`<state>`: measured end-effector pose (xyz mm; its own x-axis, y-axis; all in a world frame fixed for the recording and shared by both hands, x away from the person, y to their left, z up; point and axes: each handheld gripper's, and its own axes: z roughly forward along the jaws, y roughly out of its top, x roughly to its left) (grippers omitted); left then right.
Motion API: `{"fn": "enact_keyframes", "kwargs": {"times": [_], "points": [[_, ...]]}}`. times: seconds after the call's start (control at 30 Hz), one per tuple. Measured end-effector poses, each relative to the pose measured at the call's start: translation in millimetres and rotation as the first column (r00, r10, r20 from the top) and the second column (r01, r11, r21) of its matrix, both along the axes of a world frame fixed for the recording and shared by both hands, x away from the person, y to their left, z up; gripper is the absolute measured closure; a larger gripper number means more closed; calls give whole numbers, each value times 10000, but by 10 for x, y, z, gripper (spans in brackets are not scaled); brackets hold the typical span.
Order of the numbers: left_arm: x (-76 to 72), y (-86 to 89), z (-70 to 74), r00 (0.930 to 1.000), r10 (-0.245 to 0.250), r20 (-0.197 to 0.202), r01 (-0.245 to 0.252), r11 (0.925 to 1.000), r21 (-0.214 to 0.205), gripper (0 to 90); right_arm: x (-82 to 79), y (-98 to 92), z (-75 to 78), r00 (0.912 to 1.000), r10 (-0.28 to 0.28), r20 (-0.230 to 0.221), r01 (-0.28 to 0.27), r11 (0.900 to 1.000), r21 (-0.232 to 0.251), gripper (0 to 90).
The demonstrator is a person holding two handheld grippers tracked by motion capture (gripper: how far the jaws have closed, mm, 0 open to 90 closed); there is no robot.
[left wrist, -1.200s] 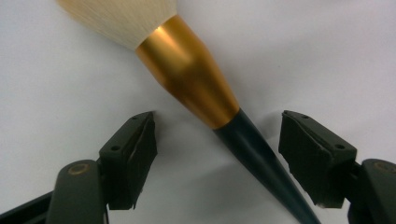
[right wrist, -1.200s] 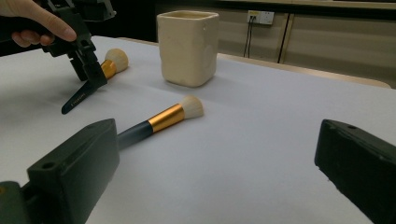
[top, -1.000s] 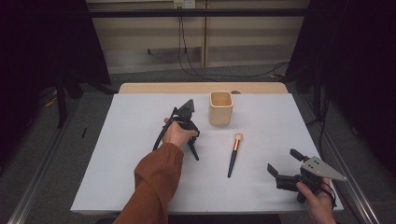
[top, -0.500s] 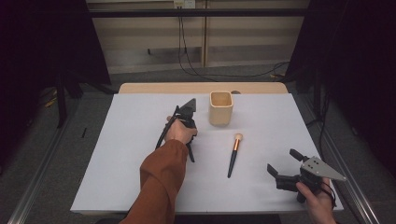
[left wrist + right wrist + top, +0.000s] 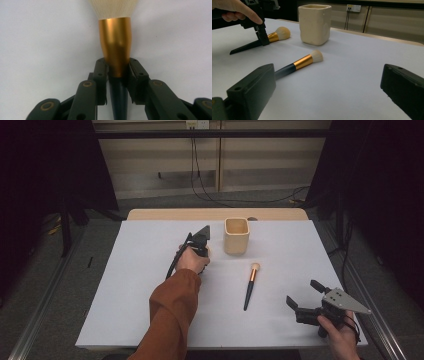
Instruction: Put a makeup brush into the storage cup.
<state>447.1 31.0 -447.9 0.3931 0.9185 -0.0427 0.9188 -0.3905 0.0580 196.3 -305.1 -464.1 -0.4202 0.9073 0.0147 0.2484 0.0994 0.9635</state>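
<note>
Gold ferrule and cream bristles mark the makeup brush that the left hand-held gripper is pinching: in the left gripper view its two black jaws have just been closing and now press on either side of the brush where the gold band meets the dark handle, with the bristle head pointing away from the camera over the white counter. In the right gripper view the same brush lies with its dark handle tip on the counter and its head toward the cream ceramic cup, near it but apart from it, while the left hand-held gripper comes down on it from above, held by a hand. In the high view this gripper sits left of the cup, at the end of a rust-coloured sleeve.

A second makeup brush, also gold-banded with a dark handle, lies flat on the counter nearer the person, its bristles pointing toward the cup, touched by nothing. The right hand-held gripper hovers near the right front corner, its jaws spread wide with nothing between them, well apart from this brush. Its own view looks between the open jaws toward the loose brush and the cup beyond.
</note>
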Motion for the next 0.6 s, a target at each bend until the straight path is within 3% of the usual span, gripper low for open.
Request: {"fn": "enact_keyframes", "kwargs": {"times": [0.1, 0.27, 0.43, 0.6], "points": [[6, -2, 0, 9988, -491, -61, 492, 9988, 67, 720, -3, -2, 1, 10000, -5, -2, 5, 10000, 6, 0], [41, 103, -1, 9994, -177, -307, 153, 9970, -756, 723, -10, -8, 1, 10000, 7, -7, -7, 10000, 8, 0], [51, 251, -2, 9991, -110, -404, 40, 9858, -1676, 724, -15, -14, 2, 10000, -48, 5, 48, 10000, 40, 0], [30, 305, 7, 9988, -333, -361, 263, 9834, -1794, 724, -2, -6, -1, 10000, -36, -25, 36, 10000, 36, 0]]}}
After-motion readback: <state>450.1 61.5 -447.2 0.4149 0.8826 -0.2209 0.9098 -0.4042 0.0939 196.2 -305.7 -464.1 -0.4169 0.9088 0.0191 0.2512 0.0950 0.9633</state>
